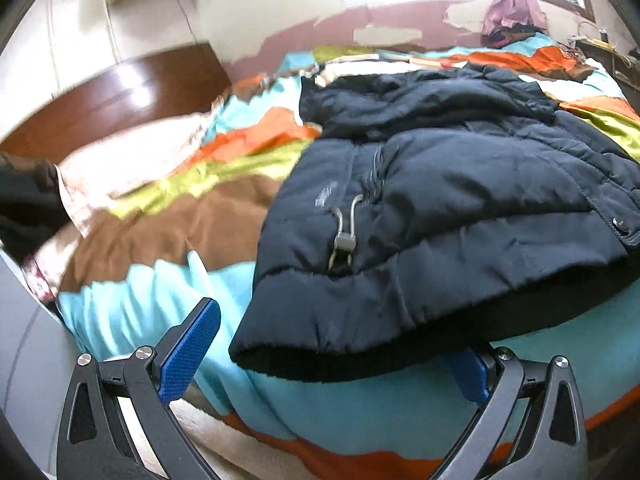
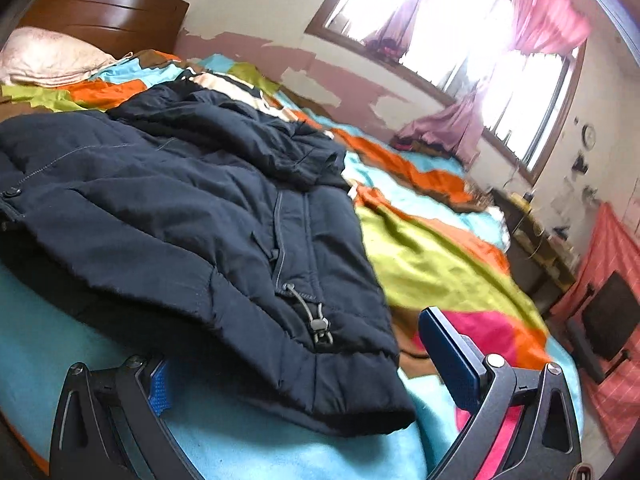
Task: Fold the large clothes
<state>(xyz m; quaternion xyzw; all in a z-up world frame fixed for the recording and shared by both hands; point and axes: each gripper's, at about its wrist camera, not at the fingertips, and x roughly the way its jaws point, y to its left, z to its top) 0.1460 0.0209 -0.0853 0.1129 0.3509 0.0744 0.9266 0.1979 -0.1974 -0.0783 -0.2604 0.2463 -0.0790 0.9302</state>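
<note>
A dark navy padded jacket (image 1: 460, 200) lies spread on a bed with a bright patchwork sheet (image 1: 168, 208). Its hem faces me, and a grey drawstring toggle (image 1: 343, 236) shows near the left hem corner. My left gripper (image 1: 334, 332) is open wide at that corner. Its left blue pad (image 1: 188, 352) stands clear on the sheet, while its right pad (image 1: 468, 374) is partly hidden under the hem. In the right wrist view the jacket (image 2: 180, 208) fills the left half. My right gripper (image 2: 296, 360) is open around the right hem corner, whose toggle (image 2: 320, 326) is visible.
A wooden headboard (image 1: 120, 96) and a pale pillow (image 2: 48, 60) lie at the head of the bed. Pink curtains (image 2: 548, 16) hang at the window, with purple cloth (image 2: 452, 124) heaped on the far side. A side table (image 2: 532, 240) and a dark monitor (image 2: 608, 316) stand right of the bed.
</note>
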